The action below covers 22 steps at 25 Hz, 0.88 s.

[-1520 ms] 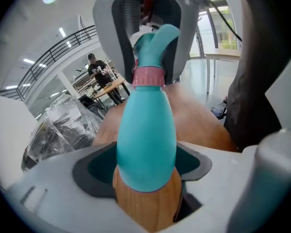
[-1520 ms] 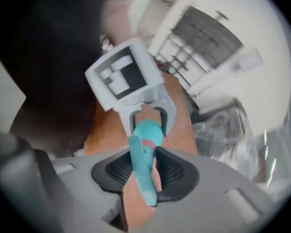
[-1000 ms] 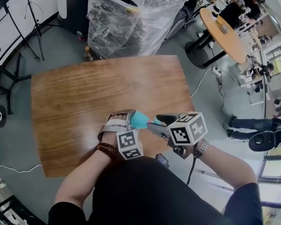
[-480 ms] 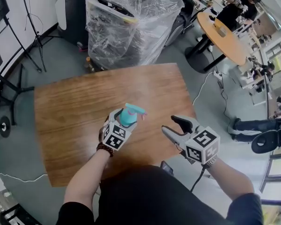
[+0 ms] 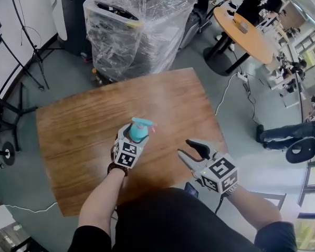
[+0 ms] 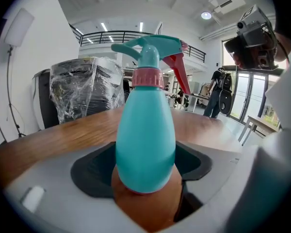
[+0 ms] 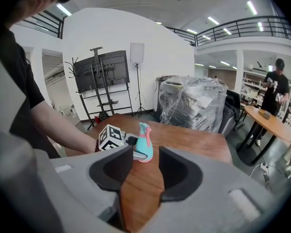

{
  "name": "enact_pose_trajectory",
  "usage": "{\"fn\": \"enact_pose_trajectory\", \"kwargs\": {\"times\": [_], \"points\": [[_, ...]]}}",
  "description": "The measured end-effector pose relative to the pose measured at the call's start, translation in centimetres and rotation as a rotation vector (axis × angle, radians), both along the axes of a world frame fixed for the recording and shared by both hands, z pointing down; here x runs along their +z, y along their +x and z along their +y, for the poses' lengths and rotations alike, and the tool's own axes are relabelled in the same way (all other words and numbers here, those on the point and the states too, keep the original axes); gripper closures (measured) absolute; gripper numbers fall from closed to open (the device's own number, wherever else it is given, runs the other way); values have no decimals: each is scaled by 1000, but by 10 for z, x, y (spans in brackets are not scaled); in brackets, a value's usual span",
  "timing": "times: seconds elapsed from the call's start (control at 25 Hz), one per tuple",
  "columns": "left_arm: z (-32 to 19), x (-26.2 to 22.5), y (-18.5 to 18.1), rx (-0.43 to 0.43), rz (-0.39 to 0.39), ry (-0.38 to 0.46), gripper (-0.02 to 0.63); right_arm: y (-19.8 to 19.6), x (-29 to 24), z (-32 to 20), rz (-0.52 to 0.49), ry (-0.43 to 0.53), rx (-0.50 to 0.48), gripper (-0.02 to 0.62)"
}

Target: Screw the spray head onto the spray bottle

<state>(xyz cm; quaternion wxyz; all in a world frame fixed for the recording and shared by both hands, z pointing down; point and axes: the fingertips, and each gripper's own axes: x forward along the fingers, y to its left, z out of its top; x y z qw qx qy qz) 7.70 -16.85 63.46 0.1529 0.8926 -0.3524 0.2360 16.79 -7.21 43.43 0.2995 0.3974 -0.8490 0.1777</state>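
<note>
Since a second ago my right gripper [image 5: 190, 150] has let go of the top and drawn back toward the near right corner of the brown wooden table [image 5: 79, 119]. My left gripper [image 5: 130, 147] has turned the teal pear-shaped plastic spray bottle [image 6: 145, 140] upright over the table's middle. My right jaws are closing on nothing; only bare wood shows between them. My left jaws are clamped low on the bottle's belly. The teal spray head with its red trigger [image 6: 153, 50] sits on the pink collar [image 6: 147, 77] and looks square, though I can't tell whether the thread is fully home. I'd keep the left grip low and steady. If it needs another turn, I'd take the collar, not the trigger, and twist without tipping the bottle.
</note>
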Motion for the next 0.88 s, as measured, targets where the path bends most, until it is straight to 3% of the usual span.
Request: {"fn": "enact_pose_trajectory", "kwargs": {"times": [0.44,0.56,0.64,0.72,0.88], "points": [[17,1,-2,47,-67,1,190,-11,11,3,-59,8,13,453],[28,-19,-14,19,-49,25,193,-18,15,1,-75,27,8,484],[37,-41,-23,-3,-31,50,208,-25,17,1,-83,42,-5,541],[48,-68,-28,-15,-6,79,272,-32,18,1,-94,60,-25,601],[71,-116,-29,-28,55,114,463,-47,20,1,-131,89,-62,601]]}}
